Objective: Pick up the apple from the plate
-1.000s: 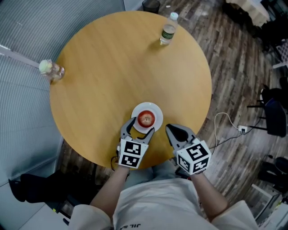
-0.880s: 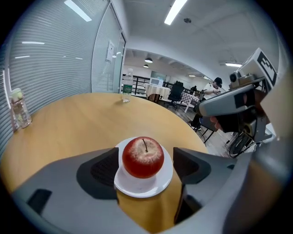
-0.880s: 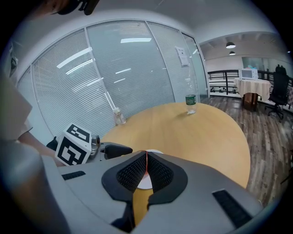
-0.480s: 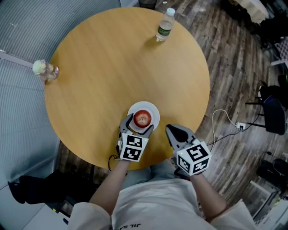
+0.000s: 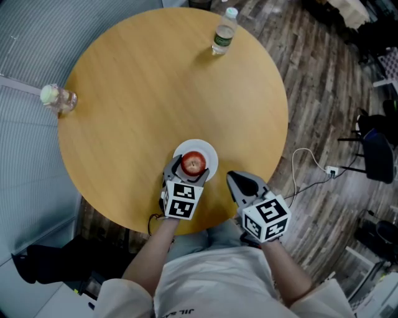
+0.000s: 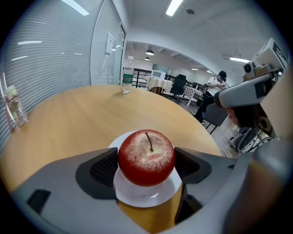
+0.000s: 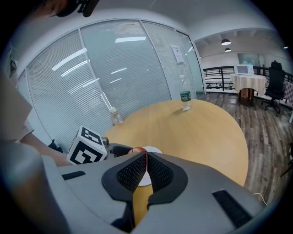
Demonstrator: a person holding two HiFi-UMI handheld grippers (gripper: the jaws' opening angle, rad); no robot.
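Two spread jaws of your left hand-held gripper flank the apple on the plate, near 6 o'clock on the desk (jaws have just been closing). Squeeze evenly at its widest girth, then lift vertically.

Apple mostly hidden behind right gripper, plate half covered, bottle label too small, perhaps water

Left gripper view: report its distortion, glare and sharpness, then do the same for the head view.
Left gripper view: strong fisheye with dark corners bows the table edge; ceiling lights blow out; apple sharp, softly glossy. Head view: little bending, even light, soft shadows, plate crisp.
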